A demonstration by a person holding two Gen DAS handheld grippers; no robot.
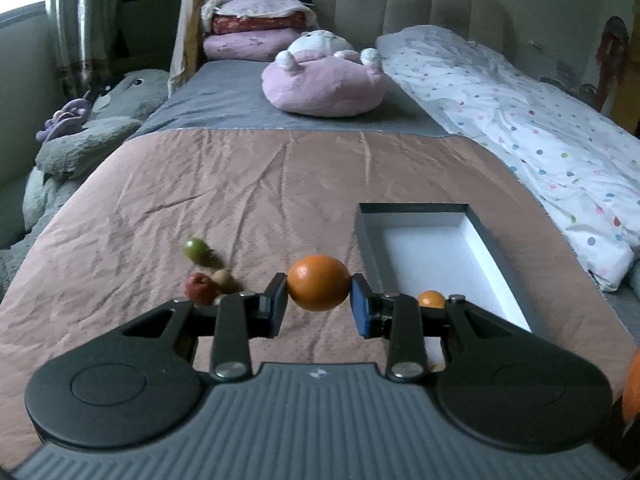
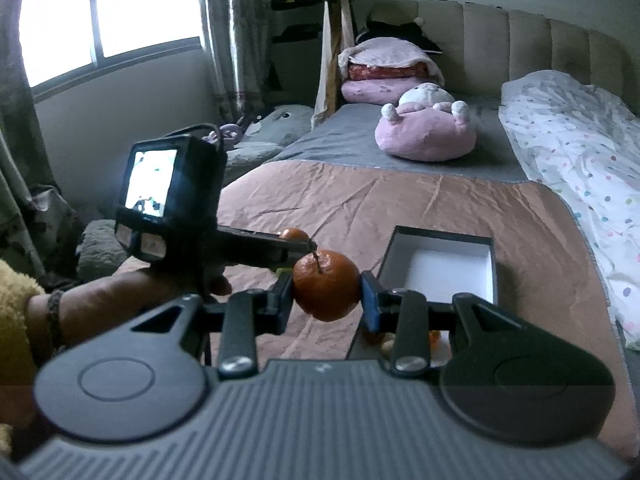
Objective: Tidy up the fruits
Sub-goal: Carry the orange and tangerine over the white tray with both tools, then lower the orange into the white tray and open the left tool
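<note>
My left gripper (image 1: 319,296) is shut on a smooth orange (image 1: 319,282), held above the pink bedspread just left of the open grey box (image 1: 368,240). A small orange (image 1: 431,299) lies inside the box near its front. A green fruit (image 1: 195,249), a red fruit (image 1: 200,287) and a tan fruit (image 1: 224,278) lie on the bedspread to the left. My right gripper (image 2: 327,294) is shut on a stemmed orange (image 2: 326,285), left of the box (image 2: 494,276). The left gripper with its orange (image 2: 294,234) shows beyond it.
A pink plush cushion (image 1: 324,80) and stacked pillows (image 1: 252,20) lie at the head of the bed. A dotted white duvet (image 1: 540,132) runs along the right side. Grey plush toys (image 1: 80,144) sit off the left edge. The person's hand (image 2: 120,300) holds the left gripper.
</note>
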